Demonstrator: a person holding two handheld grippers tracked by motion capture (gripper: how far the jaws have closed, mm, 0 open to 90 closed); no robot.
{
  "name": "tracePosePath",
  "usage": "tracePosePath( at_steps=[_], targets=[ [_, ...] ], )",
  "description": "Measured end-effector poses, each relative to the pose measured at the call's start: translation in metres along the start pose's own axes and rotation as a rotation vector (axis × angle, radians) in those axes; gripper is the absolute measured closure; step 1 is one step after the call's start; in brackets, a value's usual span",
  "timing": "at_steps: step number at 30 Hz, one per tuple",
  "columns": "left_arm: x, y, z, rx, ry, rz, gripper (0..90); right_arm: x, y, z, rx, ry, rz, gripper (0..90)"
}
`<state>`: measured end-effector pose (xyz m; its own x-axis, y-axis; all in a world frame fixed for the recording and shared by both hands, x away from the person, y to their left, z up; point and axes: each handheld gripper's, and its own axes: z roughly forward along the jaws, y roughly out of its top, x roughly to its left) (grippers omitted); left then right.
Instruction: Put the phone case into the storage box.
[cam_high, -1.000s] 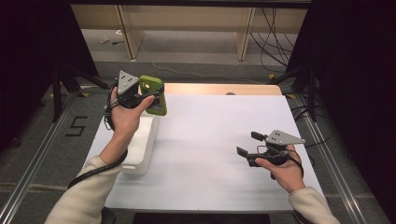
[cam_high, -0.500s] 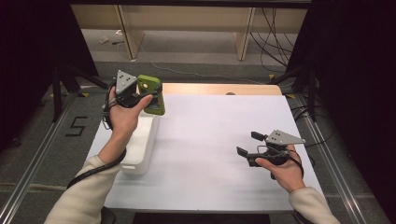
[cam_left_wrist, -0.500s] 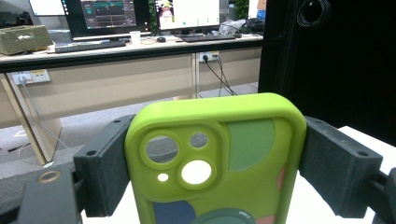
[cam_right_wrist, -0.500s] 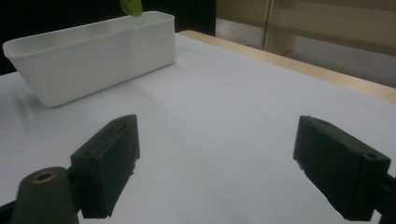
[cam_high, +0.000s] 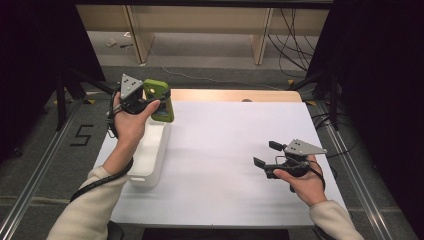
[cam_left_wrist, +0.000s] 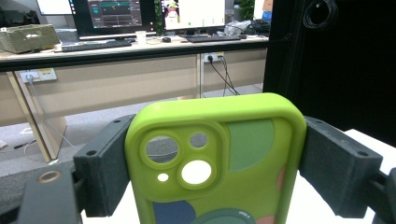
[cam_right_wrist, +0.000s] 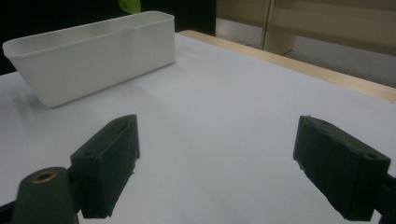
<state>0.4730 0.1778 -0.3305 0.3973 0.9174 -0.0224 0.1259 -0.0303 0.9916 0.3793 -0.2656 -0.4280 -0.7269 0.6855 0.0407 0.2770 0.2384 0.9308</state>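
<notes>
The white sheet on your bench (cam_high: 225, 150) is lying bare between the two hands, giving you free passage. The white bin (cam_high: 150, 155) is standing along the left edge, blocking low sideways travel there.

In the lower middle of the frame, a green phone case (cam_left_wrist: 219, 163) stands upright between the two black jaws of the left hand-held gripper (cam_left_wrist: 215, 161). The jaws press on its left and right edges. The case shows its back, with a raised camera part that has round holes, and some coloured shapes in dull green, blue and pink. In the lower right corner a white counter (cam_left_wrist: 322, 205) is visible. Behind, in the upper part of the frame, a long desk (cam_left_wrist: 116, 51) carries monitors (cam_left_wrist: 114, 16) and keyboards.
</notes>
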Motion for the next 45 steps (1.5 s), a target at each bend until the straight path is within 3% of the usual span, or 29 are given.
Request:
tracePosePath(
  at_steps=[45],
  targets=[
    [0.016,0.003,-0.004,0.006,0.036,-0.007,16.5,0.000,-0.001,0.000,0.003,0.001,0.002,15.6]
  ],
)
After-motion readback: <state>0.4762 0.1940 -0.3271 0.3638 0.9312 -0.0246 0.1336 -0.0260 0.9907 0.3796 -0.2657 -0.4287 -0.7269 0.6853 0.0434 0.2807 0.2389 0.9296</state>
